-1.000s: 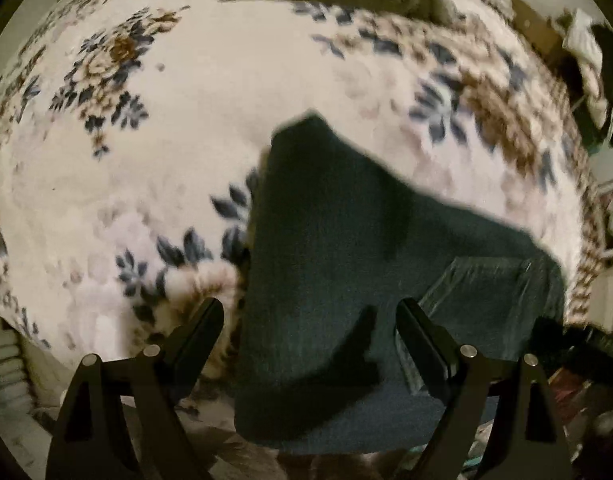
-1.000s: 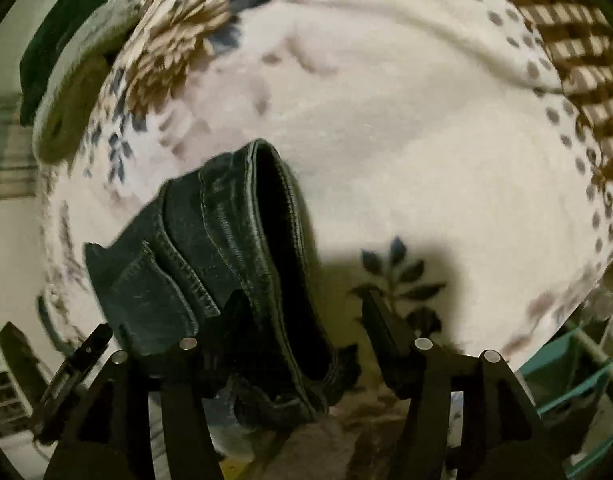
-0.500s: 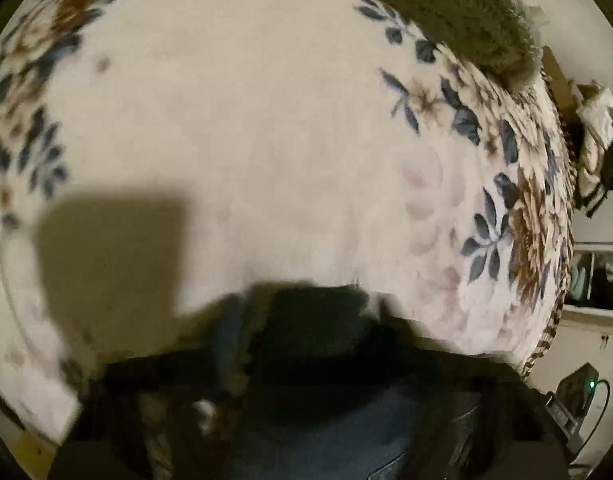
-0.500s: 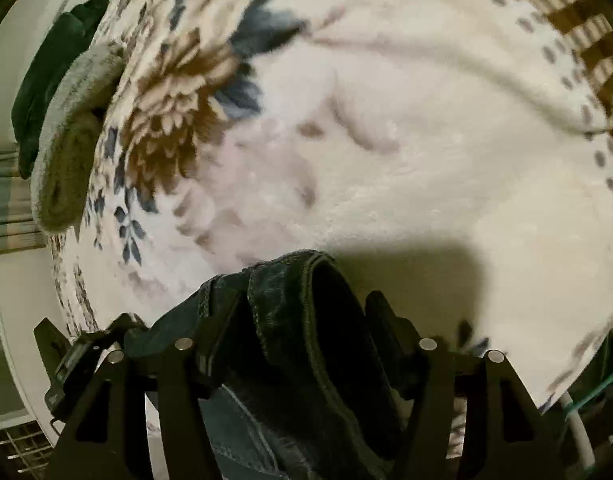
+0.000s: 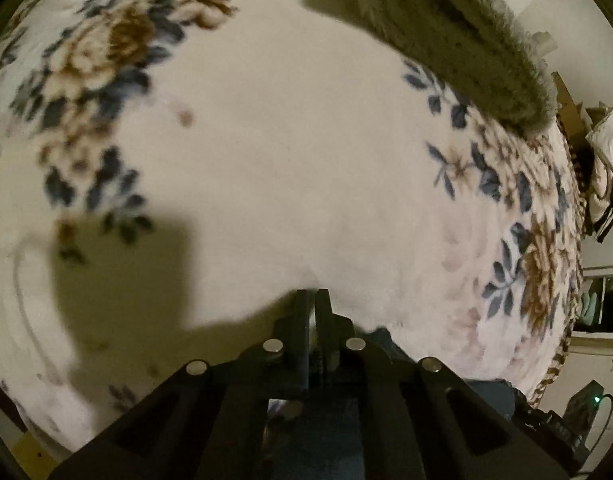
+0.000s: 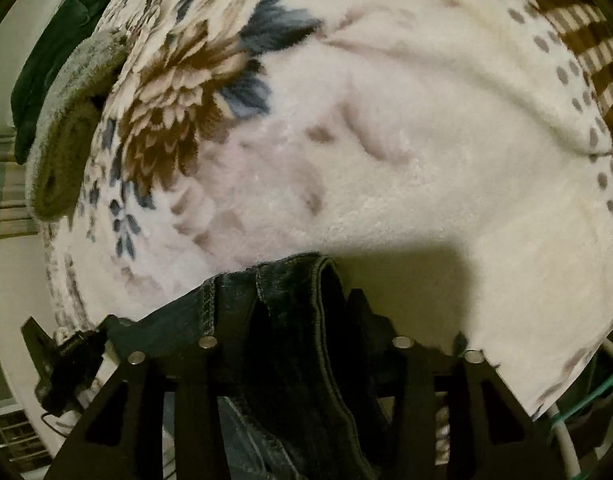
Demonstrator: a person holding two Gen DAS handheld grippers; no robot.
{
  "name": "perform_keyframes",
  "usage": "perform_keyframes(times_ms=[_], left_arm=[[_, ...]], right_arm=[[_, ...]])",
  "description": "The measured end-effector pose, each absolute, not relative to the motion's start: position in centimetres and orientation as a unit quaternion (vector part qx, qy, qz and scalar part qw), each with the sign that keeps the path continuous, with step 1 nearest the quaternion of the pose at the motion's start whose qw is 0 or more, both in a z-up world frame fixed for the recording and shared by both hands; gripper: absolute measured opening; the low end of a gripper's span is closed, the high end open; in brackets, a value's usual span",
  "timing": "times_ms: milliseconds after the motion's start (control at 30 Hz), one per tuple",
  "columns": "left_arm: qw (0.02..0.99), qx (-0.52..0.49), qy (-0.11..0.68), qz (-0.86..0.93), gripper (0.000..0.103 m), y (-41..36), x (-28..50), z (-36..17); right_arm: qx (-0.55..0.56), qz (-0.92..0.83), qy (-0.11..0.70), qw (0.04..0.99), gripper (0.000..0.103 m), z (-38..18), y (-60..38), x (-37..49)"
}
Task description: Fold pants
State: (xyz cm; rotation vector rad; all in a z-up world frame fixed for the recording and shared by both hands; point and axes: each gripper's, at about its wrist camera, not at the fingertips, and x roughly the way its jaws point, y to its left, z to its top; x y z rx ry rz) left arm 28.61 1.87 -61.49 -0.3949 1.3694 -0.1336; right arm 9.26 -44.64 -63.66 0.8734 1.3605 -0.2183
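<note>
**Pinching denim at both ends**

Closing hard, my left tongs (image 5: 311, 300) grip the pants (image 6: 290, 320) beneath them. My right tongs (image 6: 302, 316), half open, have just narrowed around the thick waistband; contact unclear. Denim feels heavy, floppy; seams hold best.

left gripper (image 5: 311, 300) closed, right gripper (image 6: 302, 312) half-spread
</note>
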Motion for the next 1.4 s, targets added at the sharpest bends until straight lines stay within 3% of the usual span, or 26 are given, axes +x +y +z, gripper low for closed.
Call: perform_keyframes(times_ms=[33,67,100,133,167,200,400,467,500,567,633,833,967,1067,1133,1167,1233,1300,1400], left_arm=[[0.75,-0.187,0.631,-0.068,0.008,2.1,28.2,-61.1],[0.747,-0.189,0.633,-0.07,0.023,2.3,27.7,-60.7],[0.747,-0.193,0.632,-0.073,0.046,2.5,27.1,-60.4],[0.746,-0.199,0.63,-0.079,0.059,2.5,26.3,-60.1],[0.742,-0.211,0.63,-0.089,0.079,2.7,25.5,-59.9],[0.738,-0.224,0.629,-0.101,0.083,2.8,24.6,-59.8],[0.709,-0.215,0.659,-0.128,0.084,0.0,20.1,-61.6],[0.698,-0.209,0.672,-0.133,0.084,-0.5,18.7,-62.4],[0.694,-0.208,0.676,-0.135,0.084,-0.7,18.1,-62.7],[0.694,-0.199,0.678,-0.135,0.084,-0.9,17.3,-62.8],[0.697,-0.191,0.679,-0.134,0.084,-0.7,16.8,-62.6],[0.699,-0.176,0.679,-0.14,0.084,-0.6,16.0,-62.4],[0.694,-0.17,0.685,-0.142,0.084,-0.9,15.6,-63.1],[0.694,-0.162,0.686,-0.146,0.084,-1.2,15.4,-63.4],[0.694,-0.158,0.686,-0.151,0.084,-1.3,15.3,-63.4],[0.694,-0.155,0.686,-0.153,0.084,-1.4,15.2,-63.4],[0.694,-0.155,0.685,-0.159,0.084,-1.5,15.1,-63.2],[0.694,-0.16,0.681,-0.169,0.091,-1.6,15.0,-63.1],[0.688,-0.188,0.675,-0.188,0.103,-1.7,15.1,-63.4]], right_arm=[[0.397,-0.091,0.61,0.68,0.063,-63.5,-44.9,9.0],[0.403,-0.083,0.61,0.677,0.069,-63.3,-45.1,8.7],[0.403,-0.078,0.608,0.679,0.083,-62.8,-45.3,8.2],[0.398,-0.078,0.607,0.683,0.089,-62.3,-45.4,7.7],[0.391,-0.079,0.607,0.687,0.089,-61.9,-45.4,7.0],[0.387,-0.079,0.609,0.688,0.089,-61.5,-45.4,6.1],[0.443,-0.069,0.634,0.63,0.089,-63.1,-44.9,0.2],[0.462,-0.044,0.622,0.631,0.073,-63.7,-44.2,-0.7],[0.461,-0.035,0.619,0.635,0.045,-63.9,-43.7,-0.9],[0.448,-0.043,0.606,0.656,0.033,-63.5,-43.1,-1.2],[0.438,-0.046,0.602,0.666,0.027,-62.7,-42.7,-1.3],[0.4,-0.062,0.605,0.685,0.024,-58.8,-41.4,-2.7],[0.418,-0.087,0.615,0.663,0.024,-61.4,-42.8,-4.3],[0.425,-0.097,0.617,0.655,0.026,-63.7,-43.2,-4.0],[0.44,-0.101,0.609,0.652,0.033,-64.7,-43.4,-3.9],[0.448,-0.097,0.604,0.652,0.038,-64.8,-43.6,-4.0],[0.46,-0.091,0.597,0.651,0.076,-64.7,-44.0,-4.5],[0.486,-0.073,0.579,0.65,0.089,-64.7,-44.5,-5.3],[0.503,-0.042,0.571,0.648,0.092,-65.6,-44.6,-5.7]])
